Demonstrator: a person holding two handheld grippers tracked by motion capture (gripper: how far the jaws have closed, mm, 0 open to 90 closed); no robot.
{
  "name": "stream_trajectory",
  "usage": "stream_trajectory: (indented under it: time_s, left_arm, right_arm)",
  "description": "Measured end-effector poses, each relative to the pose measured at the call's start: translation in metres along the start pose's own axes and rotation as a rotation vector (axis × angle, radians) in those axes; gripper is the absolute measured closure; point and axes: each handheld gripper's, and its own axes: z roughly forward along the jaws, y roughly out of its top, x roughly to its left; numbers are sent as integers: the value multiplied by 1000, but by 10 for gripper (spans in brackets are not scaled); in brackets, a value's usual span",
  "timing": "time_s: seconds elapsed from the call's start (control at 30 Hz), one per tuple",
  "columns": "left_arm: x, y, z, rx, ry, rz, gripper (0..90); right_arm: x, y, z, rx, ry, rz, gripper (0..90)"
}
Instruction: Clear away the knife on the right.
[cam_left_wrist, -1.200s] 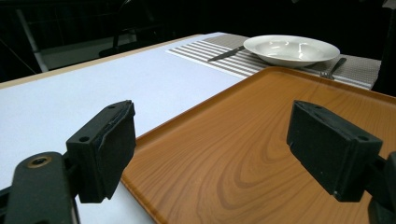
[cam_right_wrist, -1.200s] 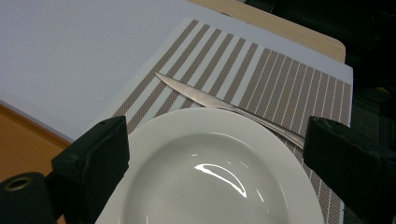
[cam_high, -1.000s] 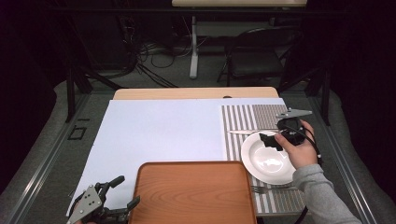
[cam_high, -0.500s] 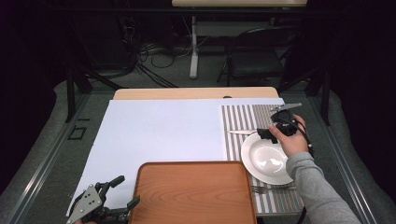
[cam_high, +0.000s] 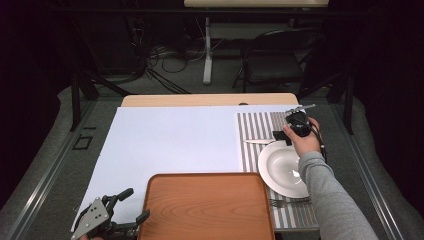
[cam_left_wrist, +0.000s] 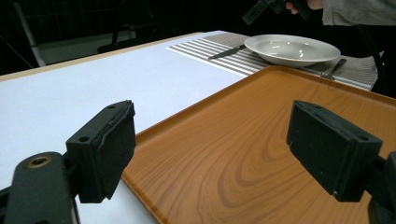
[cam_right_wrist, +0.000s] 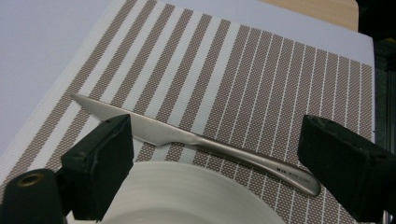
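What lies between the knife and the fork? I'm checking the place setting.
The white plate sits between them on the striped mat: knife beyond it, fork nearer, in the high view.

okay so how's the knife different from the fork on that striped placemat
The knife lies on the far side of the white plate, fully in view; the fork lies on the near side, by the wooden tray, partly under the plate's rim. The right gripper, jaws open, hangs over the knife and hasn't touched it; no gripper is near the fork. Both are metal cutlery lying flat on the striped placemat.
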Motion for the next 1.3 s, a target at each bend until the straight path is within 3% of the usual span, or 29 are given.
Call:
stream_trajectory:
  time_s: [0.2, 0.57, 0.73, 0.8, 0.97, 1.03, 1.1, 1.13, 1.2, 1.27, 1.3]
  left_arm:
    - [0, 0, 0, 0, -1, -5, 158]
    - [0, 0, 0, 3, -6, -5, 158]
    - [0, -1, 0, 4, -2, -10, 158]
    - [1, -1, 0, 6, -5, -10, 158]
    - [1, -1, 0, 7, -4, -13, 158]
    - [1, -1, 0, 3, -6, -15, 158]
    - [1, -1, 0, 3, -4, -15, 158]
    - [1, -1, 0, 3, -4, -15, 158]
    - [1, -1, 0, 3, -3, -16, 158]
    - [1, -1, 0, 2, -2, -17, 158]
    - [1, -1, 0, 4, -3, -17, 158]
  right_arm:
    - [-5, 5, 16, 50, 0, 7, 144]
    - [-13, 12, 32, 82, -1, 28, 143]
    - [-19, 12, 36, 128, 29, 6, 66]
    - [-19, 15, 34, 126, 11, -28, 72]
    - [-19, 24, 32, 165, -19, -58, 96]
    - [-19, 28, 31, 180, -26, -106, 196]
    - [-18, 30, 29, 201, -20, -195, 259]
    - [-18, 30, 29, 201, -20, -195, 259]
    - [-16, 31, 29, 212, -16, -282, 267]
    - [-13, 33, 27, 214, -14, -429, 293]
    - [-13, 33, 27, 214, -14, -429, 293]
